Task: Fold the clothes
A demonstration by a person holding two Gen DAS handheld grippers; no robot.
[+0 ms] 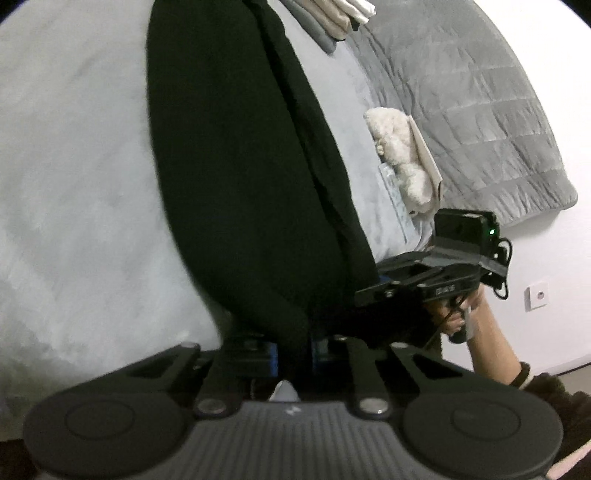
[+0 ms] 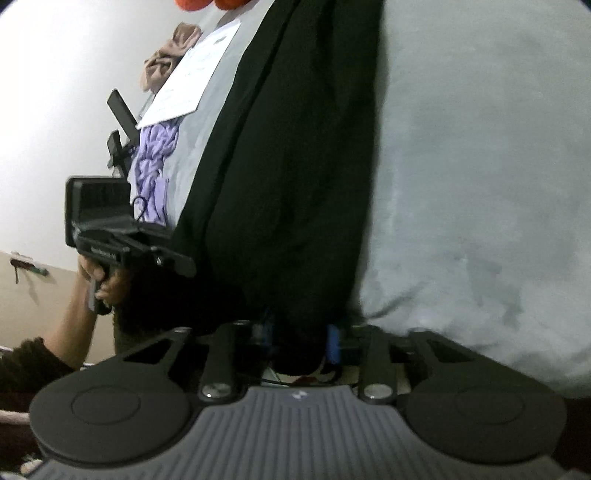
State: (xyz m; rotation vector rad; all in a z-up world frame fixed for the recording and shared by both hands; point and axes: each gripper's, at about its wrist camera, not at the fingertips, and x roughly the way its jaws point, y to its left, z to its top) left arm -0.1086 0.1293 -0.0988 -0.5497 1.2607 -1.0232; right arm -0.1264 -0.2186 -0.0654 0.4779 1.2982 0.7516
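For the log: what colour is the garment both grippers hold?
Black garment, plain; clearest in the left wrist view.

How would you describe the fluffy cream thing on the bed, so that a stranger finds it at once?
Start from the pale grey bed. Beside the long black garment, near the quilted grey blanket, lies the fluffy cream item. Only it is woolly and off-white.

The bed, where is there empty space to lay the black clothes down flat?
The widest bare patch of the light grey bed cover lies beside the black garment, on the side away from the quilt. The other side is crowded: a fluffy cream item, the grey quilt and folded clothes. In the right wrist view, paper and a purple knit fill that edge.
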